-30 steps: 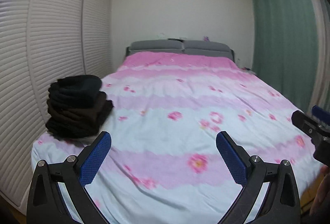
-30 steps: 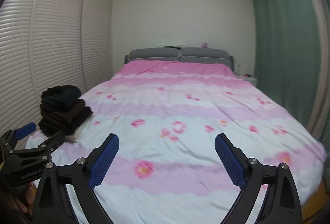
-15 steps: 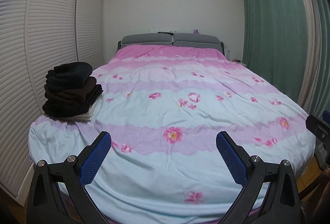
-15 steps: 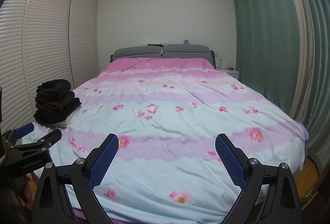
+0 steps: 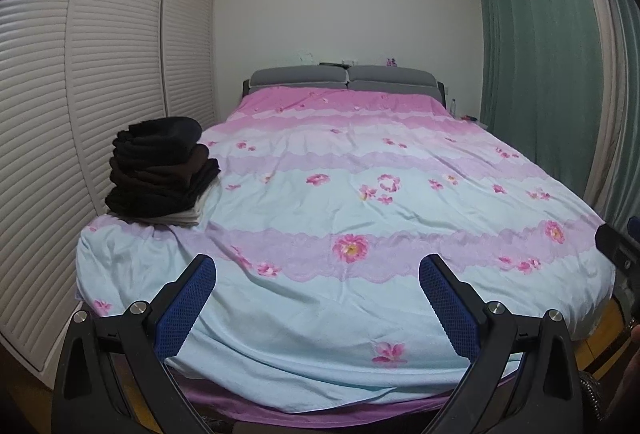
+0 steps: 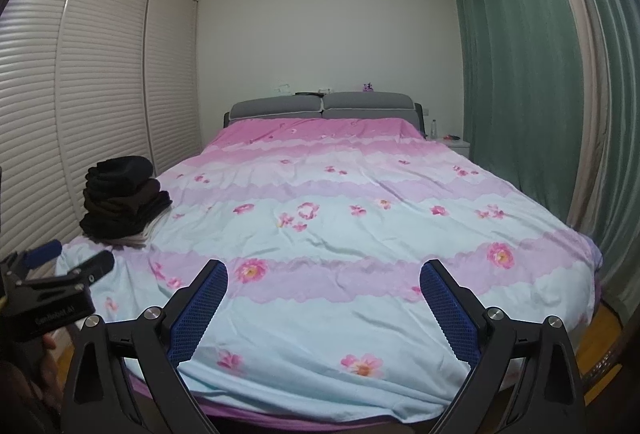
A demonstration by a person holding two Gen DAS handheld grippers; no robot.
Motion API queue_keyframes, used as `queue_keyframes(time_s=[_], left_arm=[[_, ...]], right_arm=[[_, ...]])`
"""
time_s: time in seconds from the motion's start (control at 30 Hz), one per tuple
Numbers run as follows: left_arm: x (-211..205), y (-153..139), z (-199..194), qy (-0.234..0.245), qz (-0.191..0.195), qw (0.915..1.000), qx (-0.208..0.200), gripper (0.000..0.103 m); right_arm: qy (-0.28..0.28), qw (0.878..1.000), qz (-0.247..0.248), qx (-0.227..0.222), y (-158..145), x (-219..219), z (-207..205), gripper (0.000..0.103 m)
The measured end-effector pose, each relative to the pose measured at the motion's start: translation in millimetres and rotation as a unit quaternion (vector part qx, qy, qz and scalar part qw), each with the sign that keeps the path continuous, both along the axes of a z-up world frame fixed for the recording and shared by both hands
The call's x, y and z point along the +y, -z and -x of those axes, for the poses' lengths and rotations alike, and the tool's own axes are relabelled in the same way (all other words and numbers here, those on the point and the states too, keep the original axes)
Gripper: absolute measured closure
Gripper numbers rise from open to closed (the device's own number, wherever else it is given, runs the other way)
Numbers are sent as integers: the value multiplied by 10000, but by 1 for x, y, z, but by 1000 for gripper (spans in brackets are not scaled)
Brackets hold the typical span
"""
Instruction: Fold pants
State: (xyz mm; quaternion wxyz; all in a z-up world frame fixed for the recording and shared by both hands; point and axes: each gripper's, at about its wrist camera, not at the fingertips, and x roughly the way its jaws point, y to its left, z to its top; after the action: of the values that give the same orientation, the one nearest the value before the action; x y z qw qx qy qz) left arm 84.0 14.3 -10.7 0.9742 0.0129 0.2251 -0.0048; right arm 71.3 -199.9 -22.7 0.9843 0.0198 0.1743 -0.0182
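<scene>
I'm working in a home bedroom: a bed under a floral duvet, louvred wardrobe doors along one side, green curtains opposite.

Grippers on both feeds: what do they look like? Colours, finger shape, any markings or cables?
Both match: the left gripper and the right gripper have matte black angular frames with triangular cut-outs, silver round bolt heads, and long flat fingers faced with blue dimpled pads. In the right wrist view the left unit's body carries small pale lettering, too blurred to read. No cables or sleeves are visible.
</scene>
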Motion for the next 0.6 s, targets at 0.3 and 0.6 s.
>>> queue_keyframes(time_s=[0.3,0.6], left_arm=[[4,2,14,-18,-89,10000,-5,0],[7,0,18,-63,-86,9999,-27,0]], right_arm=[[18,10000,-19,-38,-3,-2,12,5],[40,10000,4,-56,-4,-4,17,5]])
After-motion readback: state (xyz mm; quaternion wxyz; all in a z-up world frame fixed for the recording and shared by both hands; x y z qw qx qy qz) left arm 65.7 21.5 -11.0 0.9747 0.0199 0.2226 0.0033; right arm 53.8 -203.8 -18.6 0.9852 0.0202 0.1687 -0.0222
